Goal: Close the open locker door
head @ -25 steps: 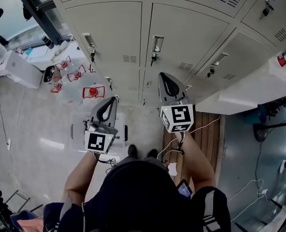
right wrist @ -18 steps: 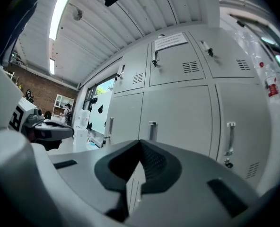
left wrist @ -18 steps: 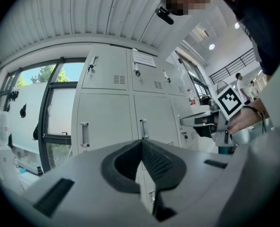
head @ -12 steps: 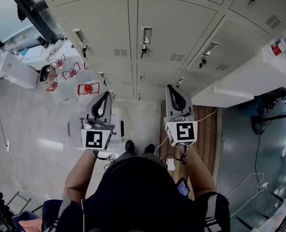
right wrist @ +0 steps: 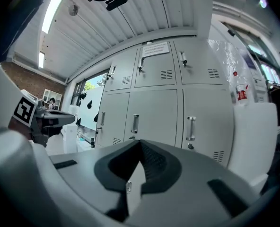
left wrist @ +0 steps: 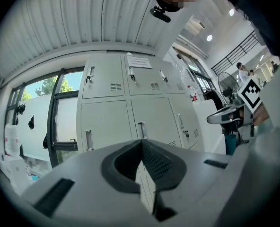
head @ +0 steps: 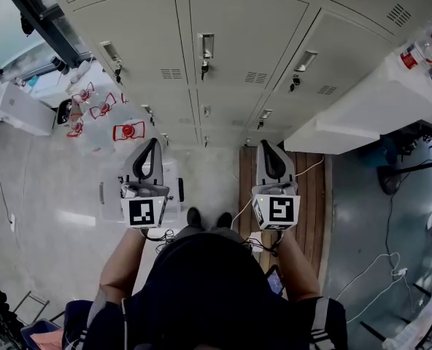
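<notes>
Both tools are level, facing the locker bank (head: pixel 238 57). The right gripper (head: pixel 265 146) has its jaws pressed together on nothing. Same story on the left gripper (head: pixel 153 143): tips meeting, empty. Every door sits flush, well clear of both tips, and the middle door (right wrist: pixel 154 110) dead ahead of the right tool looks shut, handle (right wrist: pixel 135 123) upright. Nothing ajar that I can see. So it's a check now, I'd say: eye the seam, and if it springs, push with the jaw tips near the handle edge, not the hinge.
</notes>
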